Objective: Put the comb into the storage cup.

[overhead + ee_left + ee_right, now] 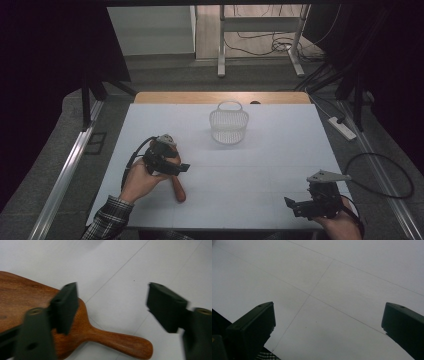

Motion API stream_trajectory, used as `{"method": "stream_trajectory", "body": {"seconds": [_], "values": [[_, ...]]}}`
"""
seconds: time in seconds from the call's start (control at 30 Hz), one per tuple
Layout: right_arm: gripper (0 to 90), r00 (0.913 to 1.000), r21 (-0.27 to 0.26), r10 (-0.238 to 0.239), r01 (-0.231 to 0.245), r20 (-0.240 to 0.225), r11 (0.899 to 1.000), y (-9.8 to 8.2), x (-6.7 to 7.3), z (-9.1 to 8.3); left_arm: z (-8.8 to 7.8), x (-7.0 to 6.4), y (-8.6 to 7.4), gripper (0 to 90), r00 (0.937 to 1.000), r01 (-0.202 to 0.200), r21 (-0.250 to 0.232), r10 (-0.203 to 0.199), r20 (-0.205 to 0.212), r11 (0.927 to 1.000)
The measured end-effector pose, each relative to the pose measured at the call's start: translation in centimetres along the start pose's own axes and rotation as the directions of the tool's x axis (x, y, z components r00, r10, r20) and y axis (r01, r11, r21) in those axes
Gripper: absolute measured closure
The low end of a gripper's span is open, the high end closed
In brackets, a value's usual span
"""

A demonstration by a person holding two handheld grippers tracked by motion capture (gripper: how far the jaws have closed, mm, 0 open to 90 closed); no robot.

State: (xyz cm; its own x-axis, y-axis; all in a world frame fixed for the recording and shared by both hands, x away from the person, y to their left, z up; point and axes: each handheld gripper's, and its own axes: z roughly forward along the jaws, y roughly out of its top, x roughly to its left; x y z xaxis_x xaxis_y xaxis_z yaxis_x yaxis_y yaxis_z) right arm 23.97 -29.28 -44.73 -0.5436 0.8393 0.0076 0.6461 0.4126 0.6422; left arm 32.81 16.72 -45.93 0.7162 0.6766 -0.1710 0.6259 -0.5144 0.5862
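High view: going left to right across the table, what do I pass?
Left claw above the wooden paddle → white mesh basket farther back → right claw at the near right corner.

No lettering, label, brand mark, number or sign can be read anywhere on the white table (260, 170), the wooden paddle (30, 305), the white mesh basket (229, 125) or either black gripper.
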Motion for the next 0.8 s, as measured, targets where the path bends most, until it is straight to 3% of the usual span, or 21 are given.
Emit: {"method": "stream_trajectory", "body": {"seconds": [0.17,0.37,0.63,0.7,0.8], "values": [[0.0,1.0000,-0.001,-0.003,0.003,0.001,1.000,0.0,0.0,0.0,0.0,0.0,0.0,61.7,1.0000,0.000,0.008,0.000,0.006,1.0000],[0.0,1.0000,0.005,-0.004,0.004,0.001,1.000,0.0,0.1,0.0,0.1,-0.4,-0.1,86.9,0.9999,-0.013,0.029,0.013,0.010,0.9995],[0.0,1.0000,0.008,-0.007,0.007,-0.001,1.000,0.0,0.1,0.1,0.9,-0.3,-0.8,89.3,0.9999,-0.016,0.057,0.016,-0.001,0.9983],[0.0,1.0000,0.009,-0.008,0.008,-0.001,1.000,0.0,0.1,0.1,1.1,-0.4,-1.1,89.3,0.9984,-0.044,0.062,0.046,-0.033,0.9971],[0.0,0.9999,0.010,-0.011,0.011,0.000,1.000,0.0,0.1,0.1,1.5,-0.3,-1.4,89.3,0.9982,-0.043,0.072,0.046,-0.038,0.9965]]}}
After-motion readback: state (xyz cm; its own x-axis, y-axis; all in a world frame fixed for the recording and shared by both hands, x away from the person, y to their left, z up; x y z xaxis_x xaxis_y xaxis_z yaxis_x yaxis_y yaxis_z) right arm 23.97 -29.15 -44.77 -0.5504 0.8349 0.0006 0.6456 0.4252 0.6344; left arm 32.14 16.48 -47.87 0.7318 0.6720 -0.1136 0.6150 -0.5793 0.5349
